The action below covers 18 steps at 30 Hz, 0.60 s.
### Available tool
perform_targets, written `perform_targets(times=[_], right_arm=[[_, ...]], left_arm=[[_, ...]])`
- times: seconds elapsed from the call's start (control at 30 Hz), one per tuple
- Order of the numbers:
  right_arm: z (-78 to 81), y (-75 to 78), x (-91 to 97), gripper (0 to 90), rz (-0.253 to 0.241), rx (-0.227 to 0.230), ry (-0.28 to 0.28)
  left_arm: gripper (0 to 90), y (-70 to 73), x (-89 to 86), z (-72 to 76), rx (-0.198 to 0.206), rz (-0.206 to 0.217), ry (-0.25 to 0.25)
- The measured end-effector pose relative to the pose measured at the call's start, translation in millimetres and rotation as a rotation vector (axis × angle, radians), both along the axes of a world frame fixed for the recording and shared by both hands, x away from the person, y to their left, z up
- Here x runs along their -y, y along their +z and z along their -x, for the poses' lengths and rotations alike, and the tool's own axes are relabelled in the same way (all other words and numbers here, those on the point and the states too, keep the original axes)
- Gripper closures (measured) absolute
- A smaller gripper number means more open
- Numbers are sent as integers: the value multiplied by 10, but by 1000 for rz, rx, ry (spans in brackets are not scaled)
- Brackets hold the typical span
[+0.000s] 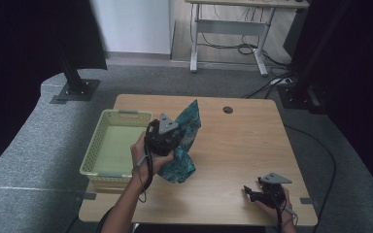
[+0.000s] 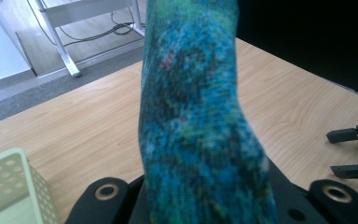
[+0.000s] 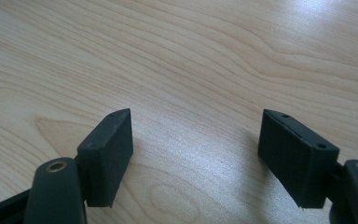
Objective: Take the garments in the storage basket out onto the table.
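- Cloth [image 1: 183, 145], a teal-and-blue patterned piece, is already lifted off the desk [image 1: 238, 150]: its upper part stands up as a peak, its lower folds hang down to or just above the wood just right of the basket; whether they touch I cannot tell.
- Judging by this, the pick-up is done; what seems left is carrying the cloth over the rim of the pale green basket [image 1: 108, 145] and letting go. Nothing lies inside the basket yet.
- Left hand-held gripper [image 1: 164, 138] is clamped on the cloth, which rises straight up between its jaws in the left gripper view [image 2: 191, 116].
- Right hand-held gripper [image 3: 196, 154] rests low at the near right of the desk, well apart from the cloth, jaws spread with only bare wood between them.
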State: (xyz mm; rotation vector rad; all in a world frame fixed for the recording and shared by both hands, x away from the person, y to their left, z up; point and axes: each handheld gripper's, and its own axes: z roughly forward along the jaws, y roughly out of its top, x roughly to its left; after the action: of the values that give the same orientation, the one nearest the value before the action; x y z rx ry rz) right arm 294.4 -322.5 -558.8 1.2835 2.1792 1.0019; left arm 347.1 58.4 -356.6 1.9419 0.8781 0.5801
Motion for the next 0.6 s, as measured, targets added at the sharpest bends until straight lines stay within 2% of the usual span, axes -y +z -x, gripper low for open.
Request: perform_targets(times=[0.6], right_arm=[[0, 0, 0, 253, 1, 0, 1]], left_arm=[[871, -81, 198, -16, -4, -10, -18]])
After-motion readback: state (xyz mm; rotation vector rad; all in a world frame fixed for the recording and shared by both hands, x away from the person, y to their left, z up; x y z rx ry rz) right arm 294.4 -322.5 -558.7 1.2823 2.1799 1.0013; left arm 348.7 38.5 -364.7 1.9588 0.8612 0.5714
